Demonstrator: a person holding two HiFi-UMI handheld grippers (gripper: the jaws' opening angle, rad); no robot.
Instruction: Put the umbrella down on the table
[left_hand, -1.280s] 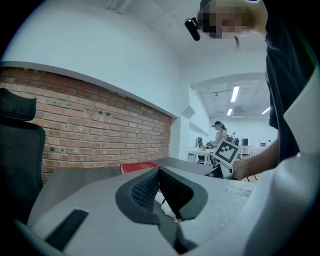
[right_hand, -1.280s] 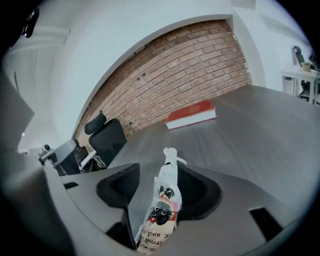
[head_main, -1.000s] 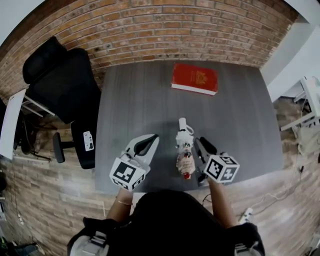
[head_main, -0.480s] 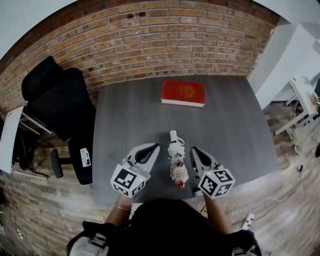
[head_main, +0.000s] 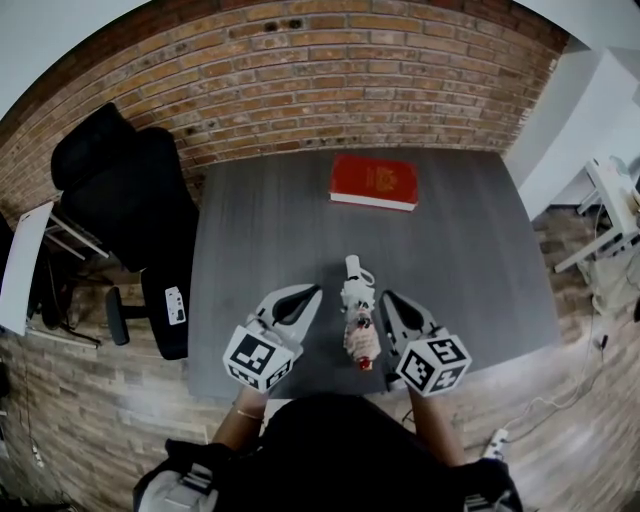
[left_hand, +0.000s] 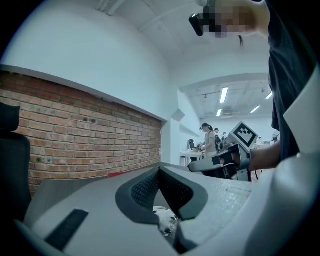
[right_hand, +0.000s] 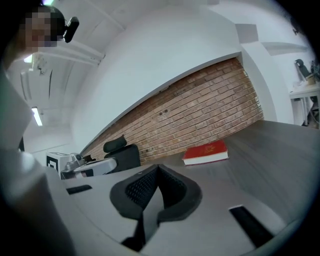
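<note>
Folded umbrella (head_main: 358, 320) flat on grey worktop (head_main: 260, 230), between left gripper (head_main: 308, 293) and right gripper (head_main: 387, 299). Fingers on both pressed together, nothing pinched. Red book (head_main: 373, 182) near far edge. Black office chair (head_main: 130, 200) left, brick wall (head_main: 300, 70) behind.

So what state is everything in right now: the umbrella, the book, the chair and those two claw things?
Umbrella: folded, lying on the table, held by neither gripper.
Book: closed, lying flat.
Chair: unoccupied, beside the table.
Left gripper: shut, empty.
Right gripper: shut, empty.
</note>
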